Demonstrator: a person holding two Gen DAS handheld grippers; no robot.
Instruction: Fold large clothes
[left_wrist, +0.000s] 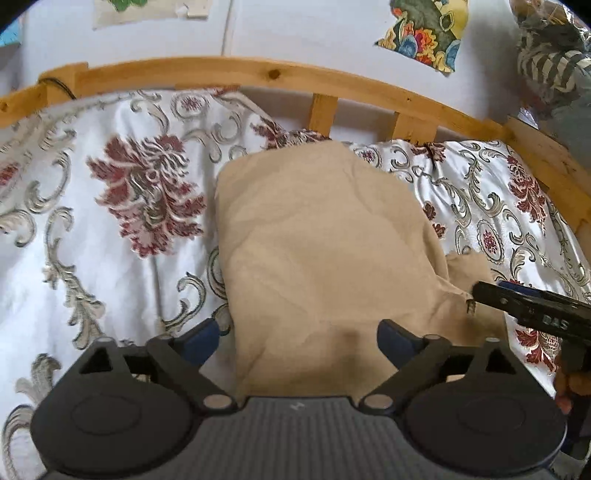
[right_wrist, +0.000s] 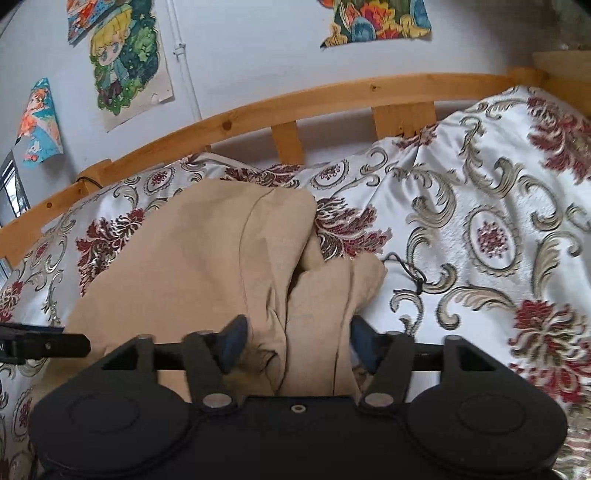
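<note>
A tan garment (left_wrist: 317, 240) lies folded into a rough rectangle on the floral bedspread (left_wrist: 110, 206). My left gripper (left_wrist: 299, 338) stands open over its near edge, one finger off the cloth's left side and one above it, pads clear of the fabric. In the right wrist view the garment (right_wrist: 184, 258) shows bunched folds at its right side. My right gripper (right_wrist: 300, 338) is open around those folds, which lie loose between the pads. The right gripper's fingers (left_wrist: 491, 295) also reach in from the right by the cloth's corner, and the left gripper's fingers (right_wrist: 44, 345) show at the far left.
A wooden bed rail (left_wrist: 258, 72) with slats runs along the far side against a white wall with posters (right_wrist: 125, 62). A thin black cord (right_wrist: 410, 273) lies on the bedspread (right_wrist: 480, 229) right of the garment. Striped clothing (left_wrist: 546, 66) hangs at the upper right. A hand (left_wrist: 569, 387) holds the right gripper.
</note>
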